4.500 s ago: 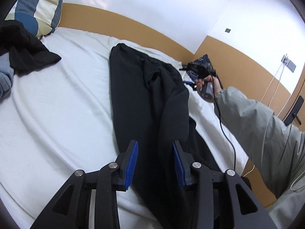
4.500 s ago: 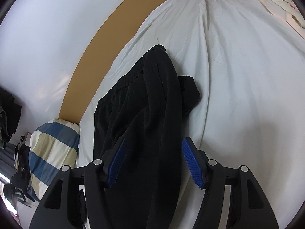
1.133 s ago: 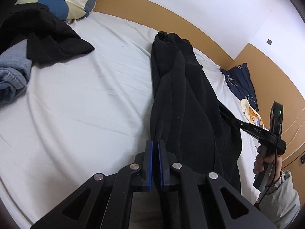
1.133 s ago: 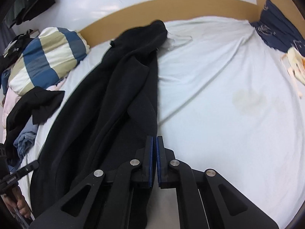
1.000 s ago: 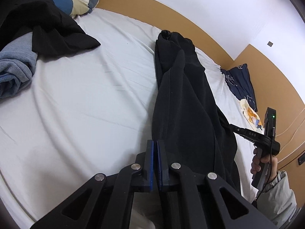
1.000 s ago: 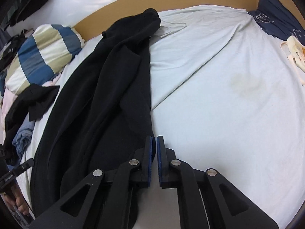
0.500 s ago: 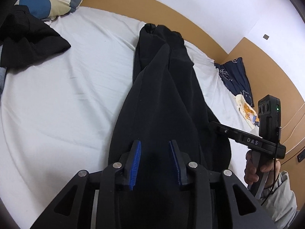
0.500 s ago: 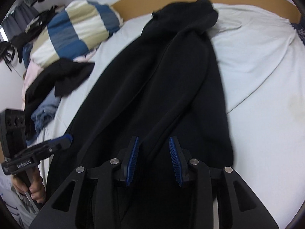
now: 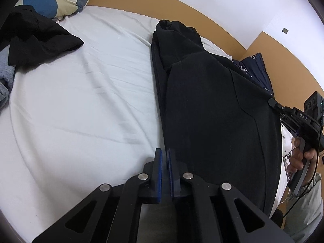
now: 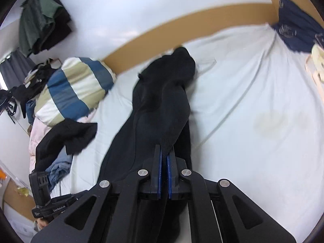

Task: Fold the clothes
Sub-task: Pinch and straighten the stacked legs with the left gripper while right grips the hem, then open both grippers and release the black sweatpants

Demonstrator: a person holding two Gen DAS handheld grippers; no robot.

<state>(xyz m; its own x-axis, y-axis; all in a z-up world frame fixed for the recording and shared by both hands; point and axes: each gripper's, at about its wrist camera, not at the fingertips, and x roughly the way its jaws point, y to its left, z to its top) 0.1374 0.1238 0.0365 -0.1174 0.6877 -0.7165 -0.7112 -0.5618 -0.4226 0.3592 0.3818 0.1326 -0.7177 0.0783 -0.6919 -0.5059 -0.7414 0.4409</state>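
Black trousers (image 9: 212, 109) lie lengthwise on the bed (image 9: 81, 101), waistband toward the headboard. The left gripper (image 9: 164, 158) and right gripper (image 10: 164, 151) each clench a near hem. Step: lifting hems; next, judged, carry both toward the waistband.

Both grippers, left (image 9: 164, 158) and right (image 10: 164, 151), have fingers pressed together.
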